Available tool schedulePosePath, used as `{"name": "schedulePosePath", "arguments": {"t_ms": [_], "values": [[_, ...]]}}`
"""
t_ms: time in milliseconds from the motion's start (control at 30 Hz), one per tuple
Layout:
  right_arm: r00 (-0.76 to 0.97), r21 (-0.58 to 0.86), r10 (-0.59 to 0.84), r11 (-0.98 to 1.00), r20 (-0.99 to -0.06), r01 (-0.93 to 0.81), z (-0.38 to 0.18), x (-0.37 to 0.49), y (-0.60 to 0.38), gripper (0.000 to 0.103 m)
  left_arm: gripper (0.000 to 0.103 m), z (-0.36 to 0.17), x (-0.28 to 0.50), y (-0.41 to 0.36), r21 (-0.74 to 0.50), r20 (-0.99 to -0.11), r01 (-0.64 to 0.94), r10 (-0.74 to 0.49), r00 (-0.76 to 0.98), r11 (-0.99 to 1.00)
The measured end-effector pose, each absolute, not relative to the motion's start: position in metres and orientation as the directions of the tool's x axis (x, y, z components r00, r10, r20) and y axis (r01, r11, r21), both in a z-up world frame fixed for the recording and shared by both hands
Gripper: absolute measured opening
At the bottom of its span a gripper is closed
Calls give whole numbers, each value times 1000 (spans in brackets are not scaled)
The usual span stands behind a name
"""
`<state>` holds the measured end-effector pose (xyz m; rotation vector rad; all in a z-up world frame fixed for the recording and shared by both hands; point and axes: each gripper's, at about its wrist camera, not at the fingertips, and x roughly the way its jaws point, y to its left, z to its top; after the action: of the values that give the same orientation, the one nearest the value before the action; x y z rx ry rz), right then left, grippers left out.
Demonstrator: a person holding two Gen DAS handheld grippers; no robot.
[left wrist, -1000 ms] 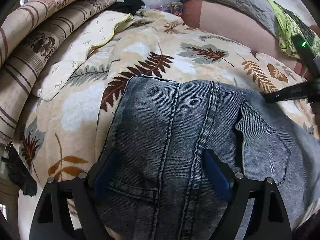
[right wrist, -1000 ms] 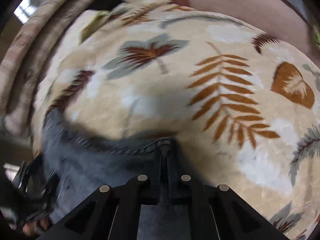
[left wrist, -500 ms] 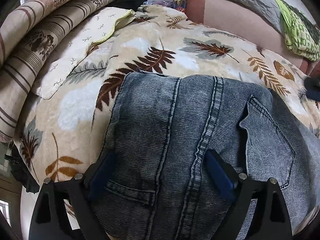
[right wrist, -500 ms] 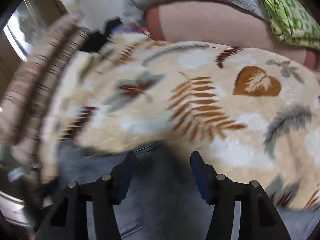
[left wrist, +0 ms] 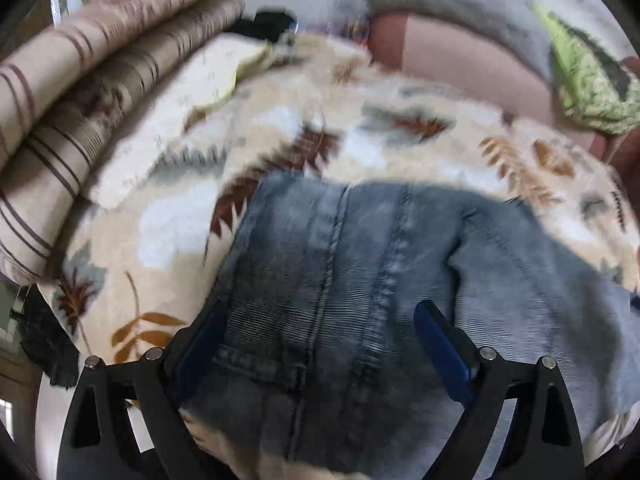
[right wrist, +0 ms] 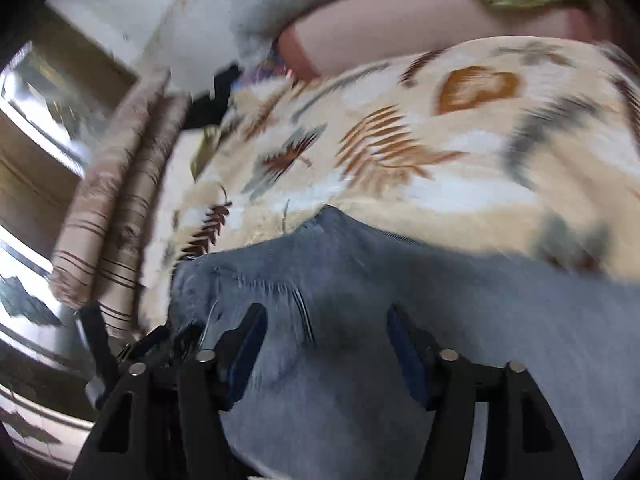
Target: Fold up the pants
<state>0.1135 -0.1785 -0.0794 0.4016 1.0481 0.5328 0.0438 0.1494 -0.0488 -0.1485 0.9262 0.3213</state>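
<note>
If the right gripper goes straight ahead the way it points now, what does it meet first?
Probably the jeans: the open right gripper has denim between and beyond its fingers. The leaf-print blanket lies past that; depth is unclear.

Both cameras sit very close above the pants (left wrist: 360, 280), looking forward over the leaf blanket (left wrist: 400, 148) toward the far pillows (right wrist: 120, 216), and both see the same pants and blanket.

One pair jeans (left wrist: 360, 280), one leaf-print blanket (left wrist: 400, 148), two striped bolsters (left wrist: 80, 92), one green cloth (left wrist: 588, 88).
</note>
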Motion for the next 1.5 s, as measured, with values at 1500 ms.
{"name": "schedulePosePath", "arguments": {"t_ms": [1500], "values": [[701,889,553,354,-450,291,-160,-37,-471,79,101,-26,40,-4,64,-797,-125,126,591,990]]}}
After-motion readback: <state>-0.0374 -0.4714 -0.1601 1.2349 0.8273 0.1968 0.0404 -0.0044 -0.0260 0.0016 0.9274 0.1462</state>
